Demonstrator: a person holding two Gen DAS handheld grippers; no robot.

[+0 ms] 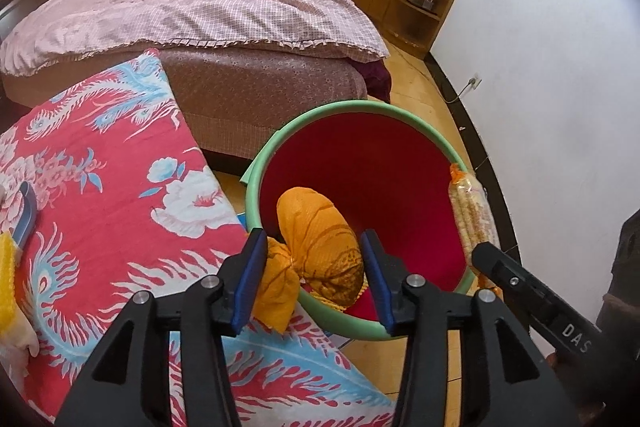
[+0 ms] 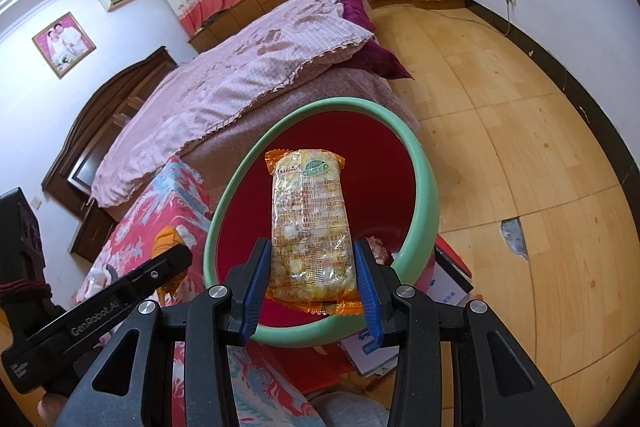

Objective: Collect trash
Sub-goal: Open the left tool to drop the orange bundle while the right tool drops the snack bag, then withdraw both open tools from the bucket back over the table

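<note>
Orange bag (image 1: 320, 247) lies on the bin (image 1: 348, 107) rim at lower centre, freed between my left gripper's (image 1: 316, 283) parted jaws; my right gripper (image 2: 308, 281) clamps a snack pack (image 2: 310, 223) above the bin, undropped.

I see wood floor (image 2: 500, 155) carrying the bed (image 1: 224, 27), the bin (image 2: 420, 195) and a flat box (image 2: 452, 279); a phoenix-print cloth (image 1: 112, 195) covers the surface.
</note>
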